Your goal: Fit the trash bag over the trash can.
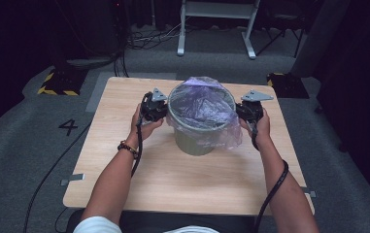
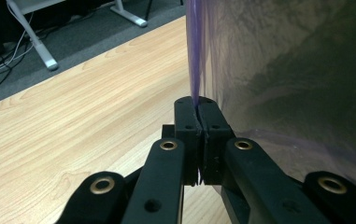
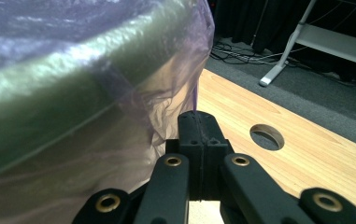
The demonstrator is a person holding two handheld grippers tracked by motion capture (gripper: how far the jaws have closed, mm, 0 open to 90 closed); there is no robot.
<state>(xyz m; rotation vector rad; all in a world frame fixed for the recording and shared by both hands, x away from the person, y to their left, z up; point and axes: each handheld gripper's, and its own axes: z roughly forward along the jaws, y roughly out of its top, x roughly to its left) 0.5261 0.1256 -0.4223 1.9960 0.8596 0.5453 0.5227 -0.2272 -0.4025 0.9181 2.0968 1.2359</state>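
Nearest to me in the high view are my own forearms, coming up from the bottom edge, a beaded bracelet (image 1: 128, 147) on my left wrist. Between my hands stands the bin (image 1: 197, 141), a round greenish container near the middle of the wooden surface (image 1: 182, 184), lined with a thin purple bag (image 1: 207, 104) whose edge is folded over the rim and hangs down the outside wall.

My left gripper (image 2: 198, 109) sits just beside the bin's left side. Its jaws are clenched on the bag: in the left gripper view a thin fold of purple film runs straight down into the seam between the two closed tips, with the draped bin wall rising just to the right of them.

My right gripper (image 3: 199, 122) is at the opposite side of the bin, close against the hanging plastic. Its jaws are pressed fully together; the bag's loose edge drops right to their tips, but I cannot tell for certain whether any film is caught between them.

Further out, the right gripper view shows a round hole (image 3: 267, 136) in the surface beyond my jaws. Past the far edge lies grey carpet (image 1: 27, 141), with a white table frame (image 1: 216, 24) and tangled cables (image 1: 148, 39) beyond.
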